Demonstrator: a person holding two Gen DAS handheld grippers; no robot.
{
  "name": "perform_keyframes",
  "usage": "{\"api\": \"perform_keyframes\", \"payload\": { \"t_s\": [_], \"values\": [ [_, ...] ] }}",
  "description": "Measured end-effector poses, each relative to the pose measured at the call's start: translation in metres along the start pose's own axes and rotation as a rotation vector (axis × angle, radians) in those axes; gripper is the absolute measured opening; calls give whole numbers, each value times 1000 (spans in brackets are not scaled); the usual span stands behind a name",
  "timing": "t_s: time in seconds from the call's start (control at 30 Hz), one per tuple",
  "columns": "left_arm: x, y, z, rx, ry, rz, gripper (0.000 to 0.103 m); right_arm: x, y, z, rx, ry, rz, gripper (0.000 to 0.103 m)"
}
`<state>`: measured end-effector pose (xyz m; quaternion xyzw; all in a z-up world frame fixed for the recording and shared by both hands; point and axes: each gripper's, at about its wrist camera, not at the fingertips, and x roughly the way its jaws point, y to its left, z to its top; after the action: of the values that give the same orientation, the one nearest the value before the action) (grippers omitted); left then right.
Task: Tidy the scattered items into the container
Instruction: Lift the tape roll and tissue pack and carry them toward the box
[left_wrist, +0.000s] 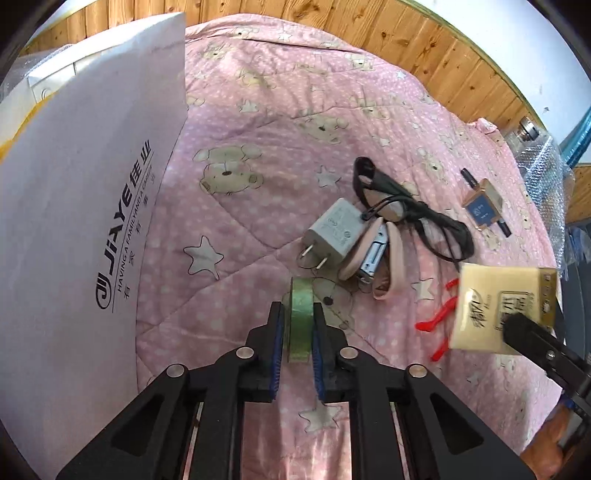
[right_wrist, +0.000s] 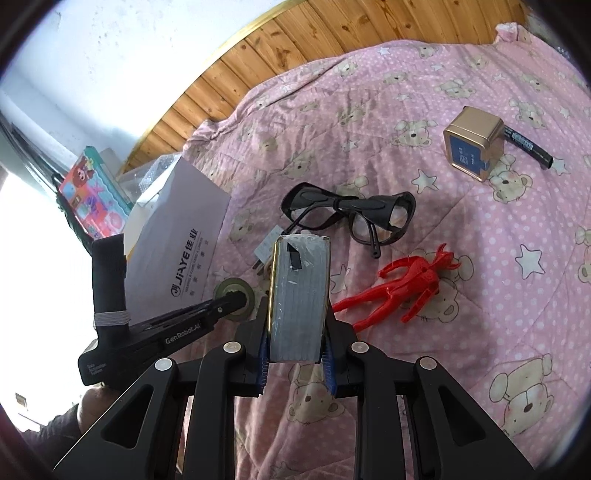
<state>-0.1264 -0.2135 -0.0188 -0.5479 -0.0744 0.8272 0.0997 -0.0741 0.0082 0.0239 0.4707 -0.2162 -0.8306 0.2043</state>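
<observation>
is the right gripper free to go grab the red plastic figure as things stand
Probably not yet. The right gripper is shut on a flat yellow packet. The red plastic figure lies uncovered on the pink quilt just to its right, so the path itself looks clear.

Quilt (left_wrist: 258, 110) is pink with white dots, plus cream teddy bears and white stars all over. Box (left_wrist: 74, 203) is plain white with black JIAYE lettering. Tape roll (left_wrist: 300, 314) is pale green, held between black grippers with blue pads (left_wrist: 277, 350). Charger (left_wrist: 334, 230) is light grey, glasses (right_wrist: 354, 214) black-framed, figure (right_wrist: 406, 284) bright red. Tin (right_wrist: 474, 142) is gold with a navy label, marker (right_wrist: 528, 146) black. Pack (left_wrist: 502, 306) is cream-yellow with dark writing; its edge is grey. Headboard (left_wrist: 388, 33) is orange knotty wood.
</observation>
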Motion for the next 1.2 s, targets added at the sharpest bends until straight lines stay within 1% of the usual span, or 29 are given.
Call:
{"api": "perform_keyframes", "payload": {
  "t_s": [0.07,0.17,0.47,0.83,1.2],
  "values": [
    [-5,1,1,-9,-21,-5,10,-1,3,0,-11,-2,-1,25],
    [-21,-6,4,28,-59,18,10,1,8,1,-29,4,3,24],
    [-59,-14,4,42,-83,17,10,-5,35,3,-87,-13,18,24],
    [-108,-27,-13,66,-147,-43,10,-29,65,-14,-137,-49,30,24],
    [-160,-18,-28,45,-232,-75,10,-43,102,-25,-209,-79,52,24]
  ]
}}
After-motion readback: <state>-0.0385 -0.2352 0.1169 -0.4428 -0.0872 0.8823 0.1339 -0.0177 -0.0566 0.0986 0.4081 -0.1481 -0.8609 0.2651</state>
